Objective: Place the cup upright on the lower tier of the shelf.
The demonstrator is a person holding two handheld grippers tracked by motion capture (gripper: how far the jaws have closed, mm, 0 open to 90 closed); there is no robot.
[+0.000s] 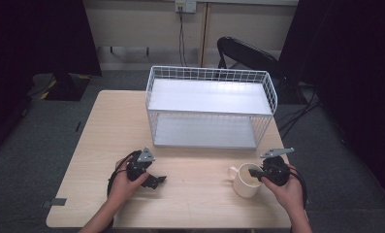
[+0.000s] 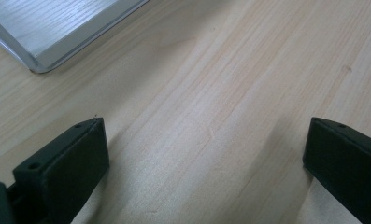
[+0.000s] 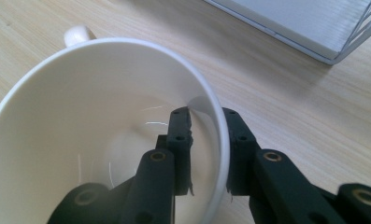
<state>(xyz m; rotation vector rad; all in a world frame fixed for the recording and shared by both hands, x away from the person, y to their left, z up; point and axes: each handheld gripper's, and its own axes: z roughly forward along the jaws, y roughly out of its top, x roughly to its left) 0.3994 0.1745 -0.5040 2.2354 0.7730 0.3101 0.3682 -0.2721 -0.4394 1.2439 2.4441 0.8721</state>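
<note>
A white mug (image 1: 243, 188) stands upright on the wooden table (image 1: 195, 204) at the front right, its handle (image 1: 232, 171) pointing left. My right gripper (image 1: 254, 173) is shut on its rim. In the right gripper view one jaw is inside the mug (image 3: 80, 116) and the other outside, and the right gripper (image 3: 206, 113) pinches the thin wall between them. The mug looks empty. My left gripper (image 1: 156, 180) rests low over the table at the front left, open. In the left gripper view the left gripper (image 2: 206, 140) has only bare wood between its wide-set jaws.
A white wire rack (image 1: 209, 97) with two grey shelves stands at the back middle of the table; its lower shelf corner (image 2: 47, 28) lies ahead of the left gripper. A black chair (image 1: 248, 51) and cables sit on the floor behind.
</note>
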